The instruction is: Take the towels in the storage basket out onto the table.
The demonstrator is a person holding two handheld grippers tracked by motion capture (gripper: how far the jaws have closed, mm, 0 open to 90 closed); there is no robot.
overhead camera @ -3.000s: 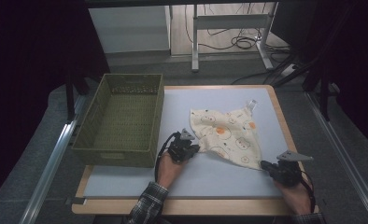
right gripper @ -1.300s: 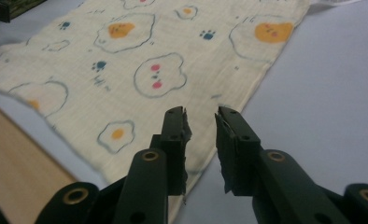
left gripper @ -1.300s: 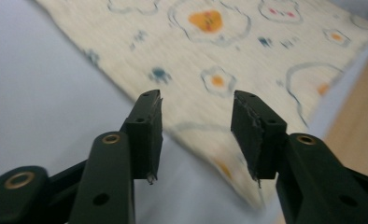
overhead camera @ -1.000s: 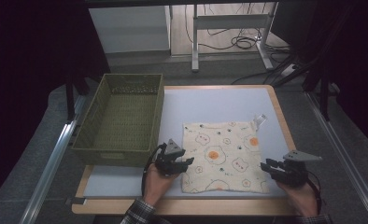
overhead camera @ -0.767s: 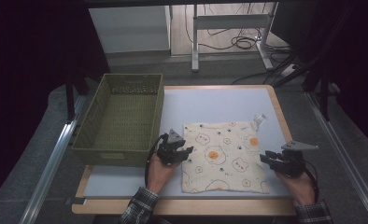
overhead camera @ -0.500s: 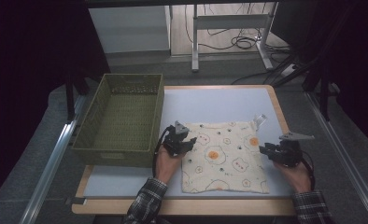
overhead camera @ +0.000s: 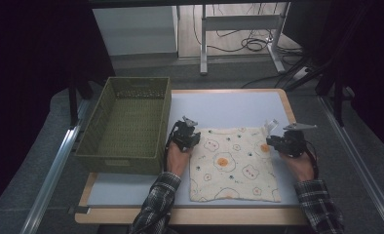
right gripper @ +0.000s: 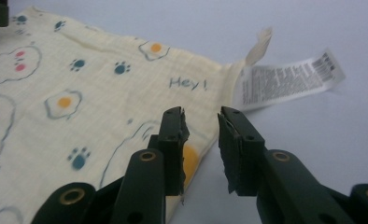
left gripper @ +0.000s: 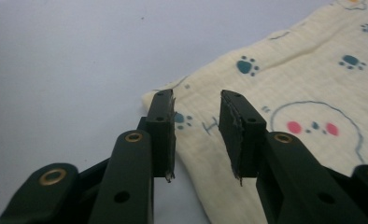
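Note:
A cream cloth (overhead camera: pixel 234 163) printed with fried eggs and paw marks lies spread flat on the pale table (overhead camera: pixel 229 105). My left gripper (overhead camera: pixel 186 134) sits at the cloth's far left corner. In the left gripper view its jaws (left gripper: pixel 196 100) straddle that corner of the cloth (left gripper: pixel 313 84), apart and not pinching; they have just been closing. My right gripper (overhead camera: pixel 278 142) is at the far right corner, beside the white care label (overhead camera: pixel 270 125). In the right gripper view its jaws (right gripper: pixel 201 114) stand over the cloth's edge (right gripper: pixel 79 70) near the label (right gripper: pixel 285 81). They have also been closing, with a gap left.
A green woven basket (overhead camera: pixel 126 161) stands empty on the table's left side, close to my left hand. The table has a wooden rim. Beyond it are a desk frame and cables on the floor.
The cloth, crumpled three seconds ago, now lies flat. Over the last second both grippers slid away from the person along the cloth's side edges to its far corners.

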